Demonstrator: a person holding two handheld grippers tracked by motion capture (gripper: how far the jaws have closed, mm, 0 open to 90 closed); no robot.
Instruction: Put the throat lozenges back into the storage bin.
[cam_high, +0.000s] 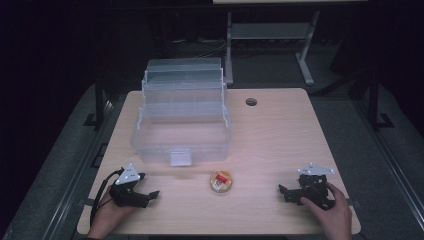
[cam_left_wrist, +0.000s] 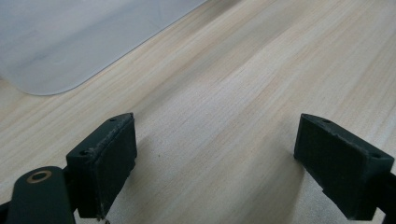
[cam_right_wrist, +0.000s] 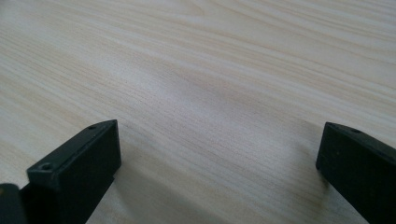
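Light wood table (cam_high: 280, 135), viewed from above. A clear plastic storage box (cam_high: 181, 135) stands on the far-left half, its tiered lid section raised toward the far edge; a white latch (cam_high: 180, 157) hangs at the middle of its near wall. A round hole (cam_high: 251, 102) sits in the tabletop to the right of the box, near the far edge.

A small round transparent container (cam_high: 221, 181) with red and yellow contents lies on the bare wood just in front of the box — slightly right of the latch, roughly midway between the two grippers and touching neither.

Left gripper (cam_high: 149, 193): at the near-left corner, held in the person's left hand (cam_high: 107, 215), pointing right toward the container. Its own view shows both black jaws spread wide over bare wood, nothing between them; a rounded corner of the clear box (cam_left_wrist: 70, 42) appears at upper left.

Right gripper (cam_high: 283, 192): at the near-right edge, under the person's right hand (cam_high: 332, 212), pointing left. Its own view shows the jaws equally wide apart above the table surface (cam_right_wrist: 210, 93), holding nothing
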